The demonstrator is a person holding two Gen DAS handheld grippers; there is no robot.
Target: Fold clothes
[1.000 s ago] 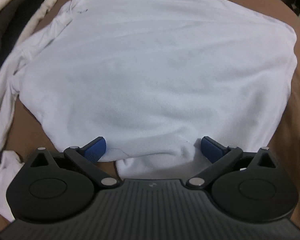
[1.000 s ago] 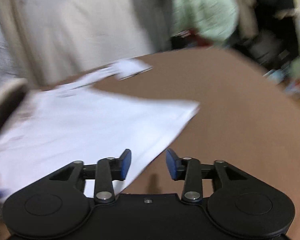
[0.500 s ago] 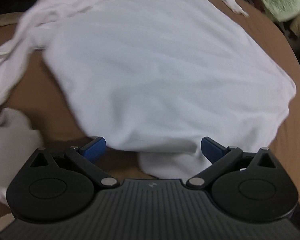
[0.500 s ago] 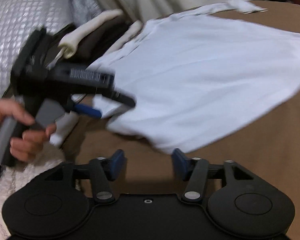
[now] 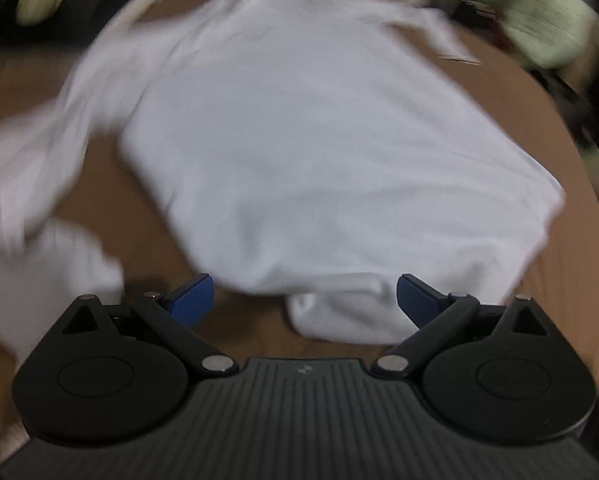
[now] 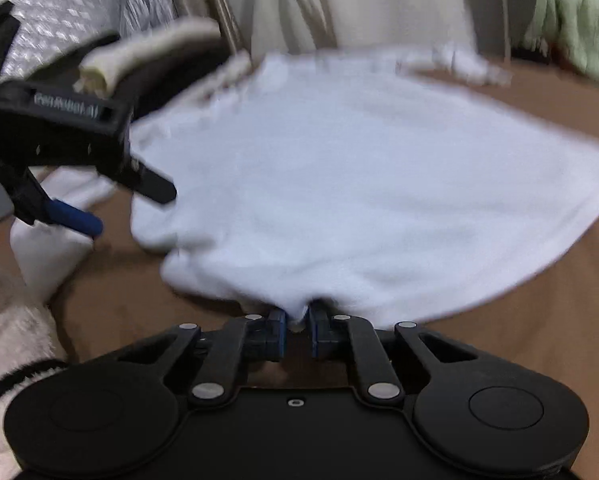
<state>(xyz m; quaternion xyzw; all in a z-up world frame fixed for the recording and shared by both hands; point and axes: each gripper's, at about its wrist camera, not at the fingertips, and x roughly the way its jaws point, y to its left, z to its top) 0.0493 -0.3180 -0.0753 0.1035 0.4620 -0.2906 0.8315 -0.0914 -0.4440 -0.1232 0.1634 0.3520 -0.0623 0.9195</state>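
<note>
Soft white fleece shirt (image 6: 359, 184) lies spread flat on the brown table (image 6: 519, 320), blurred at its edges. My right gripper (image 6: 298, 330) is clenched on a small tuck of the shirt's near hem; half a second ago its blue pads stood apart, short of the cloth. My left gripper (image 5: 303, 300) hangs spread wide over the hem, holding nothing, as before. A white sleeve (image 5: 39, 248) trails at left.

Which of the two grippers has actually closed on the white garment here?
The right gripper: its blue pads pinch the near edge of the white garment. The left gripper is wide open, gripping nothing.
</note>
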